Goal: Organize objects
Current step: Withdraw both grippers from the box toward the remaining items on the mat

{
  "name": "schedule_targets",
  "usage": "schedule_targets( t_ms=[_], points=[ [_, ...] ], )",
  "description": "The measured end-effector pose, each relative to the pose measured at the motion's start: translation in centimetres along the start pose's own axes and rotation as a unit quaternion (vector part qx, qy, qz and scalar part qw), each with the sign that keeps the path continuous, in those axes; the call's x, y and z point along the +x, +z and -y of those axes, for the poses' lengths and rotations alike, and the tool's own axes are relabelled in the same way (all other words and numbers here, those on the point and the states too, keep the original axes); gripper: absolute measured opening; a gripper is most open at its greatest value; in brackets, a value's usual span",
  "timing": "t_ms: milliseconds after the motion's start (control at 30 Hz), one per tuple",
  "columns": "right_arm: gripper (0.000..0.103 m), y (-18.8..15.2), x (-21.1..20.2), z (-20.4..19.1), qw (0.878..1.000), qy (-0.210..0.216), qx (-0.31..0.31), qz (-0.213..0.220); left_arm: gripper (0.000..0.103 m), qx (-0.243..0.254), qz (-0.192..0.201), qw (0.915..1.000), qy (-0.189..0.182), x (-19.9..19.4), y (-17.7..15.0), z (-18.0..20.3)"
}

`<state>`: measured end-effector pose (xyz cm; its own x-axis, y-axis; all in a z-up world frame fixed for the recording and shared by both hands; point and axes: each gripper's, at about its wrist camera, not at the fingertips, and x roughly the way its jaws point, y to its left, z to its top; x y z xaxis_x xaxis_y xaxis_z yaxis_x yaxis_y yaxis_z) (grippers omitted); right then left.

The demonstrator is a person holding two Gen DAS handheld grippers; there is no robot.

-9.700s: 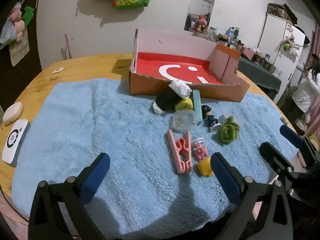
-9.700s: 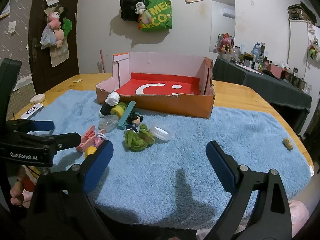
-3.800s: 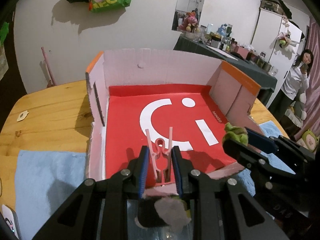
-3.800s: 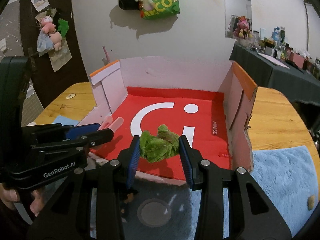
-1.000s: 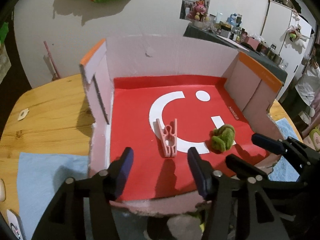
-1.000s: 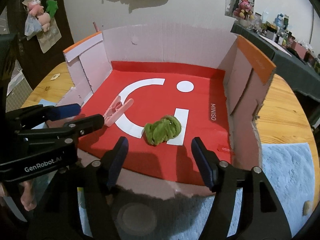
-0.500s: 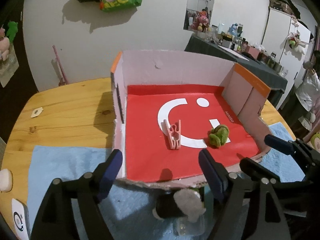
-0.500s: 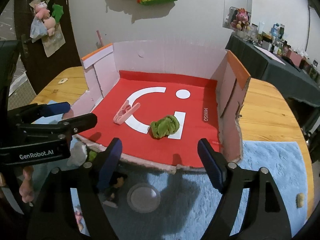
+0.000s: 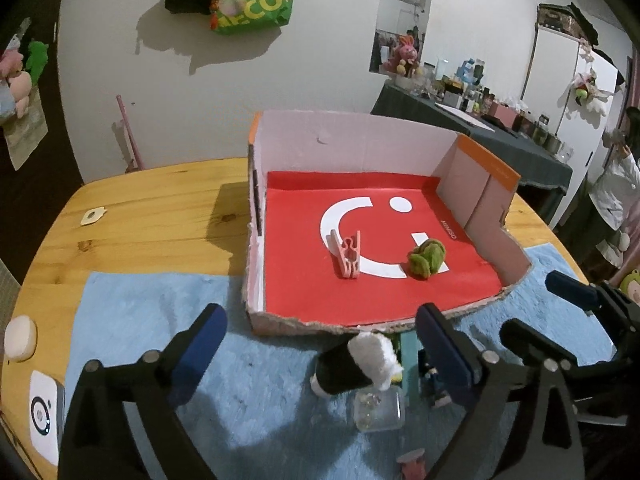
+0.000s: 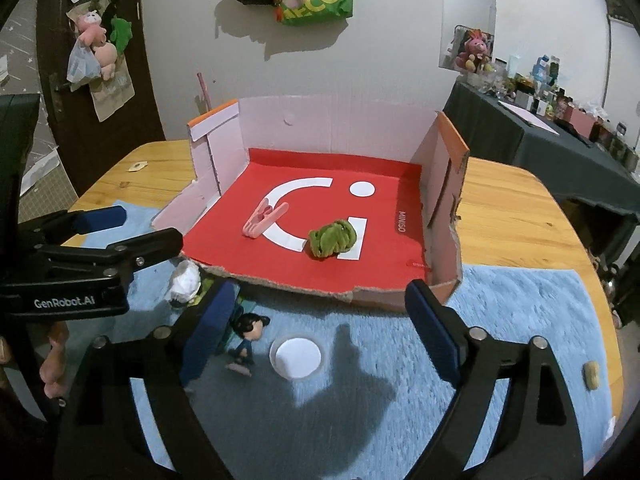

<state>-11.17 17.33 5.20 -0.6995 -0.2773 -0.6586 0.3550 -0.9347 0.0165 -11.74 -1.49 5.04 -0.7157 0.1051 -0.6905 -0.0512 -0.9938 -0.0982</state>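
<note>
We see the pink clip (image 9: 347, 255) and green plush (image 9: 426, 257) lying mid-frame inside the red-floored box (image 9: 360, 148). Left gripper (image 9: 320, 344) and right gripper (image 10: 320, 320) jaws are opening, both empty, low in frame above the blue towel (image 10: 520, 320).

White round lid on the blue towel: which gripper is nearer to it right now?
Right. The white round lid lies between the right gripper fingers, just ahead of them; the left gripper, jaws opening like the right's, sits off to its left.

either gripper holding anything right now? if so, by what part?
Nothing held. Left gripper and right gripper are both empty, jaws opening. The pink clip and green plush lie loose in the box.
</note>
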Motion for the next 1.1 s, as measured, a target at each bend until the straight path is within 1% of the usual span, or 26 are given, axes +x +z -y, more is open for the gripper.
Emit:
schedule_targets(
  t_ms=[100, 167, 400, 467, 900, 933, 967, 1000, 1067, 1100],
  points=[
    [0.092, -0.4, -0.8, -0.1, 1.000, -0.001, 0.000, 0.005, 0.101, -0.002, 0.000, 1.0000, -0.002, -0.5, -0.4, -0.1],
    [0.095, -0.7, -1.2, -0.2, 1.000, -0.002, 0.001, 0.008, 0.102, -0.001, 0.002, 1.0000, -0.001, -0.9, -0.8, -0.1],
    [0.095, -1.9, -2.4, -0.4, 1.000, -0.007, -0.001, 0.014, 0.103, 0.003, 0.005, 1.0000, -0.002, -1.8, -1.9, -0.1],
    [0.099, -2.4, -2.7, -0.5, 1.000, -0.008, -0.002, 0.014, 0.103, 0.001, 0.004, 1.0000, -0.004, -2.0, -2.3, -0.1],
    [0.098, -4.8, -3.0, -1.1, 1.000, -0.016, -0.005, 0.010, 0.103, 0.000, -0.010, 0.9998, -0.019, -1.8, -5.2, 0.0],
    [0.092, -5.0, -2.9, -1.1, 1.000, -0.016, -0.004, 0.009, 0.101, -0.001, -0.011, 0.9997, -0.022, -1.8, -5.3, 0.0],
    [0.083, -5.2, -2.8, -1.1, 1.000, -0.015, -0.004, 0.006, 0.097, -0.001, -0.013, 0.9996, -0.025, -1.6, -5.5, 0.0],
    [0.079, -5.3, -2.7, -1.0, 1.000, -0.013, -0.004, 0.003, 0.095, 0.000, -0.017, 0.9994, -0.029, -1.5, -5.7, 0.1],
    [0.068, -5.6, -2.3, -0.8, 1.000, -0.011, -0.001, -0.004, 0.086, 0.002, -0.023, 0.9991, -0.036, -1.1, -6.0, 0.3],
    [0.065, -5.7, -2.1, -0.7, 1.000, -0.010, -0.001, -0.008, 0.085, 0.004, -0.026, 0.9989, -0.039, -1.0, -6.1, 0.4]
  ],
)
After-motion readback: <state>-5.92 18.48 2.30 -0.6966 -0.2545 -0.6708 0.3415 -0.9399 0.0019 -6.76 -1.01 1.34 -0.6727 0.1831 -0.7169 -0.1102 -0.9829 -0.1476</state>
